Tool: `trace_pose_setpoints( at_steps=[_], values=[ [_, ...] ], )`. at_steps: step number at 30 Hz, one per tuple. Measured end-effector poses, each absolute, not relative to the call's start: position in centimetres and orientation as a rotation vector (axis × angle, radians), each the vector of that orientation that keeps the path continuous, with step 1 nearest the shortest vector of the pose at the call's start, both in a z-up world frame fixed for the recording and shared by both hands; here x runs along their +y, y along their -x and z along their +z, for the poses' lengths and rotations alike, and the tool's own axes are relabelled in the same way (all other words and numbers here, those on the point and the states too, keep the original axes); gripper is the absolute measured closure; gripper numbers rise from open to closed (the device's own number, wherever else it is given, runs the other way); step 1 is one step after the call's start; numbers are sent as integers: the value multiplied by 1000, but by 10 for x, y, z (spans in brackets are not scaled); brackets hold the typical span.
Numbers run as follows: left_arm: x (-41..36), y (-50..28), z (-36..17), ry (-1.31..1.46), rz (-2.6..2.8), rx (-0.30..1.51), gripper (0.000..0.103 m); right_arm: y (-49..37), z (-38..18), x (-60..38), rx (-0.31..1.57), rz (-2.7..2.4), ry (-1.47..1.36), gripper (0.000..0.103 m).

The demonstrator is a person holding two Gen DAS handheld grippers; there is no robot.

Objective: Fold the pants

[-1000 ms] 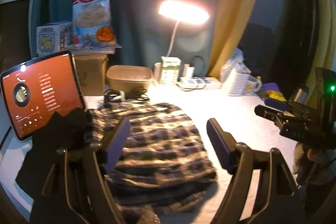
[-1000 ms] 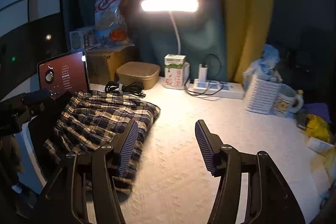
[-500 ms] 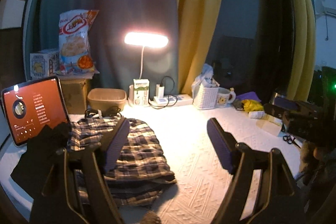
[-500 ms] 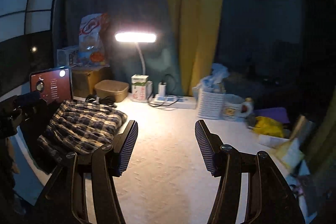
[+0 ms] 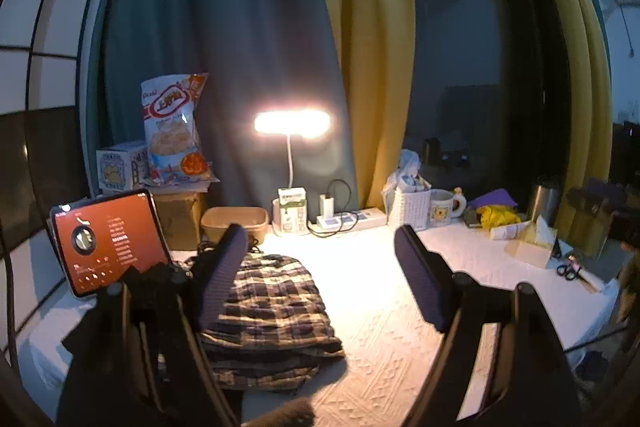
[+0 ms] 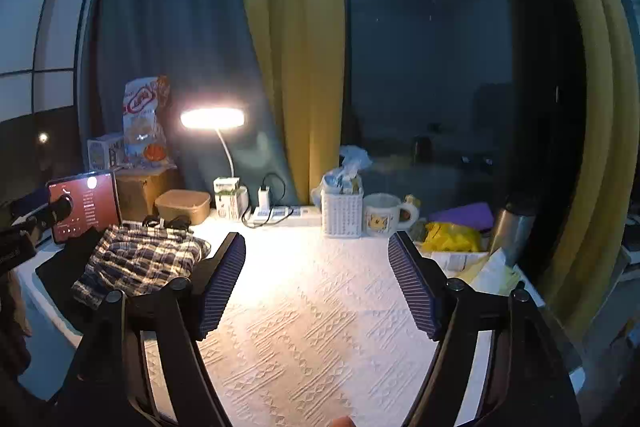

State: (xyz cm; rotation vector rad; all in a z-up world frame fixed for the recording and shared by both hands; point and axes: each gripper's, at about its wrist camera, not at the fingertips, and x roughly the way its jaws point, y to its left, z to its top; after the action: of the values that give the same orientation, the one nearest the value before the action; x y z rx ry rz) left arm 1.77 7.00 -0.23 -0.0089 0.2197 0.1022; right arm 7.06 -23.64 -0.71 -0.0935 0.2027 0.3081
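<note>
The plaid pants [image 5: 272,311] lie folded in a compact stack on the left part of the white table [image 5: 384,339]; they also show in the right wrist view [image 6: 140,259]. My left gripper [image 5: 320,267] is open and empty, raised above and behind the pants' right edge. My right gripper [image 6: 316,275] is open and empty, held over bare tablecloth to the right of the pants. The left gripper's body shows at the left edge of the right wrist view [image 6: 24,227].
A lit tablet [image 5: 108,239] and a black cloth [image 5: 104,323] sit left of the pants. A desk lamp [image 5: 292,125], tan box [image 5: 236,221], power strip [image 5: 348,219], white basket [image 6: 342,213], mug [image 6: 384,215], steel flask [image 6: 514,227] and papers [image 6: 468,263] line the back and right.
Both grippers have pulled back and up, away from the table, so the pants look smaller and farther. The pants stay put on the table. Both stay open.
</note>
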Motion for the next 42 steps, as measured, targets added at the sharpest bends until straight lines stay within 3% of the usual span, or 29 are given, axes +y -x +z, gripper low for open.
trace_pose_setpoints(
  at_steps=[22,42],
  values=[
    [116,-28,-28,37,188,281,26,-76,-28,-187,276,393,140,26],
    [105,-23,-24,27,181,259,26,-81,-31,-187,297,388,137,26]
  ],
)
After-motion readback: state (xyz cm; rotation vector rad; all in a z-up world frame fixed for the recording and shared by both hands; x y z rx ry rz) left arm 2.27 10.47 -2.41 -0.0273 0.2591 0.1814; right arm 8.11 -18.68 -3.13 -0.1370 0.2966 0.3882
